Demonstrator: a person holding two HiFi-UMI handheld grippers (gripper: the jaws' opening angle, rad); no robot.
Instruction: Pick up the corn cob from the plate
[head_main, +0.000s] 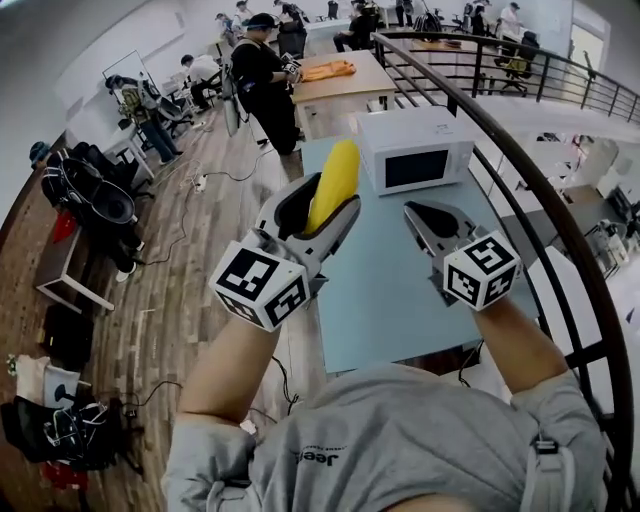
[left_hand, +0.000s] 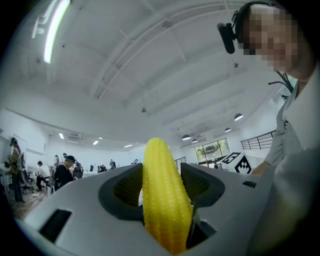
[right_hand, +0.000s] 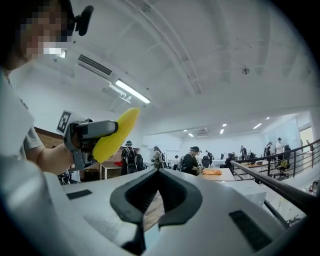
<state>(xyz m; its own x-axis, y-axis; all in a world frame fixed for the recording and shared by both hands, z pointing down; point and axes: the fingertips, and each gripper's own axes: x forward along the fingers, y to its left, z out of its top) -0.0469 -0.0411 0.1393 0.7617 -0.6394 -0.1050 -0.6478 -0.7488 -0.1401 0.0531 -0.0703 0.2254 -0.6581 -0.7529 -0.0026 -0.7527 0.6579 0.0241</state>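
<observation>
Light-blue table (head_main: 390, 300) under both grippers, white microwave (head_main: 415, 148) at its far end. Left gripper (head_main: 322, 215) in air, jaws clamped on corn cob (head_main: 336, 178); cob yellow, tip poking well past jaws. Right gripper (head_main: 428, 222) beside it, apart; jaw tips closed together, nothing between.

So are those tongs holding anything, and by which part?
The left tongs clamp the knobbly yellow corn cob by its lower half, with the tip sticking out. The right tongs are shut and hold nothing.
</observation>
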